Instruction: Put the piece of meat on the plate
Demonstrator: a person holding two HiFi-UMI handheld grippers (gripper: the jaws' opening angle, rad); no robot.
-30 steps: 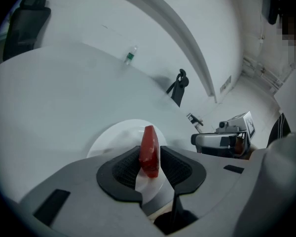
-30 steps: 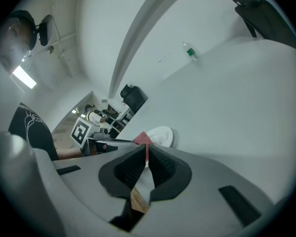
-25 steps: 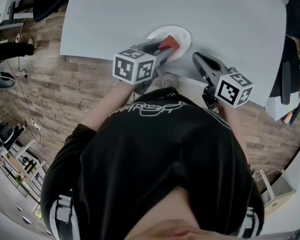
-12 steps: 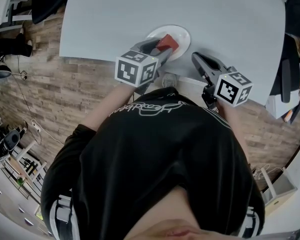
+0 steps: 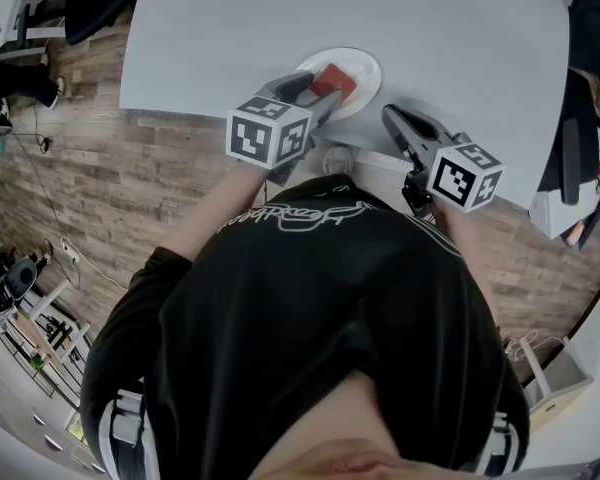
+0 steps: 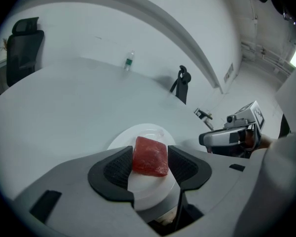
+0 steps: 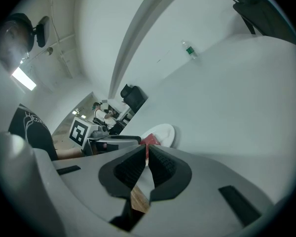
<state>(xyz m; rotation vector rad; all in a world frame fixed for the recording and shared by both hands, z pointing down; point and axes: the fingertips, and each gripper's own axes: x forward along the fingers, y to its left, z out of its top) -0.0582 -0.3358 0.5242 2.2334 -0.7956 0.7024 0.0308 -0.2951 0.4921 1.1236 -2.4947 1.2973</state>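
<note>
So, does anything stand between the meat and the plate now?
Nothing visible does. The meat already lies on the plate, between the jaws of the left gripper. The jaws have just been opening and do not seem to press it.

Left gripper seemingly covers part of the plate.

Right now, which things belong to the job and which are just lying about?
Job: meat; plate under it; left tool, jaws have just been opening, meat between them.
Lying about: bottle; chair; right tool, shut, empty.
</note>
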